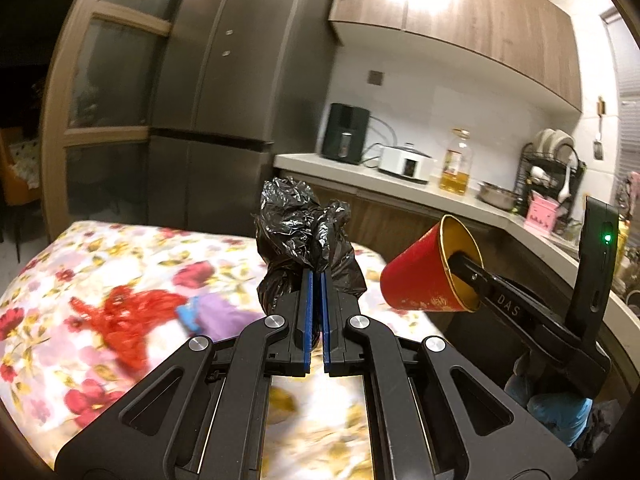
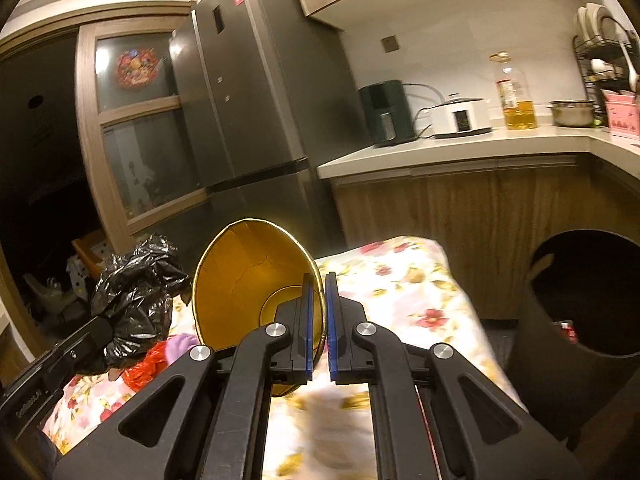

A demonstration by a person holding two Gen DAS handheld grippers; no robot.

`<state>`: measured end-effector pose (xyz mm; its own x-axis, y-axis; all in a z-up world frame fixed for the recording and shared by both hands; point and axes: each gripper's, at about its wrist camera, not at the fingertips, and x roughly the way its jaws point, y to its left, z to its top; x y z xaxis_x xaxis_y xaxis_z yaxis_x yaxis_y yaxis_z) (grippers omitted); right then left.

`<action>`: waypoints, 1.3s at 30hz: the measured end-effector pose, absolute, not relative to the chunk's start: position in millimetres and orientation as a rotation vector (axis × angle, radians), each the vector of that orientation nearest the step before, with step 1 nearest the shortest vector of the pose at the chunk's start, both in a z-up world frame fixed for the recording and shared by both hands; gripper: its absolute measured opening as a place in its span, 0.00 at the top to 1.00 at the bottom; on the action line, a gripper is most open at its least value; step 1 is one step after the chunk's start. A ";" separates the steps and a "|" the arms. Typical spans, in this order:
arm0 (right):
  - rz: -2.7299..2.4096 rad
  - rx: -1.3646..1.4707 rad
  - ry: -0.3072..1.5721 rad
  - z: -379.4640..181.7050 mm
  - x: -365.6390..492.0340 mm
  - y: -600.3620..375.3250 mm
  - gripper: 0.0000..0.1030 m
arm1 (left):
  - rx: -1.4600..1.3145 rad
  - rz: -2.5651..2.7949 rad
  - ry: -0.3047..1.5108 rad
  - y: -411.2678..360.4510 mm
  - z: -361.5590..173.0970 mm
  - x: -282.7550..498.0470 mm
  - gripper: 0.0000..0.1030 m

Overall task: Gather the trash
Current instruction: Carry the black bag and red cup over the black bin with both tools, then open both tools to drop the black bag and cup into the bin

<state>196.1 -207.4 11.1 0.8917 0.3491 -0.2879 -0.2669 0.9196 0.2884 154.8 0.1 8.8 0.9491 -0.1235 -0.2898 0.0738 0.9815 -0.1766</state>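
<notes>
My left gripper [image 1: 317,274] is shut on a crumpled black plastic bag [image 1: 300,224] and holds it above the flowered table; the bag also shows in the right wrist view [image 2: 136,280]. My right gripper [image 2: 319,278] is shut on the rim of a red paper cup with a gold inside [image 2: 248,276], one finger inside the cup. In the left wrist view the cup [image 1: 424,276] hangs tilted in the air to the right of the bag. A red net bag [image 1: 124,312] and a purple and blue scrap [image 1: 212,312] lie on the table.
The table has a flowered cloth [image 1: 80,264]. A dark round bin [image 2: 580,304] stands on the floor right of the table. A grey fridge [image 2: 248,92] and a counter [image 2: 460,148] with an appliance, cooker, oil bottle and dish rack lie behind.
</notes>
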 end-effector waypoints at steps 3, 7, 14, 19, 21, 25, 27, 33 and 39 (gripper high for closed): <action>0.270 0.251 0.319 14.2 191.4 -232.4 0.94 | -0.143 -0.151 0.290 -27.5 14.6 159.9 0.97; 0.179 0.267 0.284 18.7 186.3 -270.3 0.94 | -0.123 -0.229 0.274 -66.1 22.1 169.7 0.97; -0.001 0.321 0.241 20.0 181.5 -344.7 0.94 | -0.097 -0.364 0.268 -136.2 25.0 191.3 0.97; -0.098 0.348 0.232 13.3 184.4 -380.6 0.94 | -0.079 -0.443 0.275 -179.3 21.9 207.4 0.97; -0.125 0.354 0.236 9.8 186.0 -390.2 0.94 | -0.076 -0.477 0.279 -193.8 18.4 213.3 0.97; -0.167 0.349 0.240 2.3 187.4 -405.9 0.94 | -0.069 -0.511 0.295 -216.0 10.6 224.2 0.97; -0.180 0.343 0.242 -1.0 187.4 -410.0 0.94 | -0.071 -0.527 0.305 -224.7 5.9 230.2 0.97; -0.204 0.348 0.246 -6.4 189.6 -420.9 0.94 | -0.070 -0.561 0.335 -243.3 -6.1 245.2 0.97; -0.215 0.351 0.261 -12.0 195.7 -426.6 0.94 | -0.063 -0.591 0.362 -256.9 -14.6 256.5 0.97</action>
<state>195.7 -426.6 -12.0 0.9439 -0.1617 -0.2881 0.2517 0.9168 0.3101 256.5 -256.9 -14.6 0.7695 -0.5553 -0.3155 0.5333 0.8305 -0.1610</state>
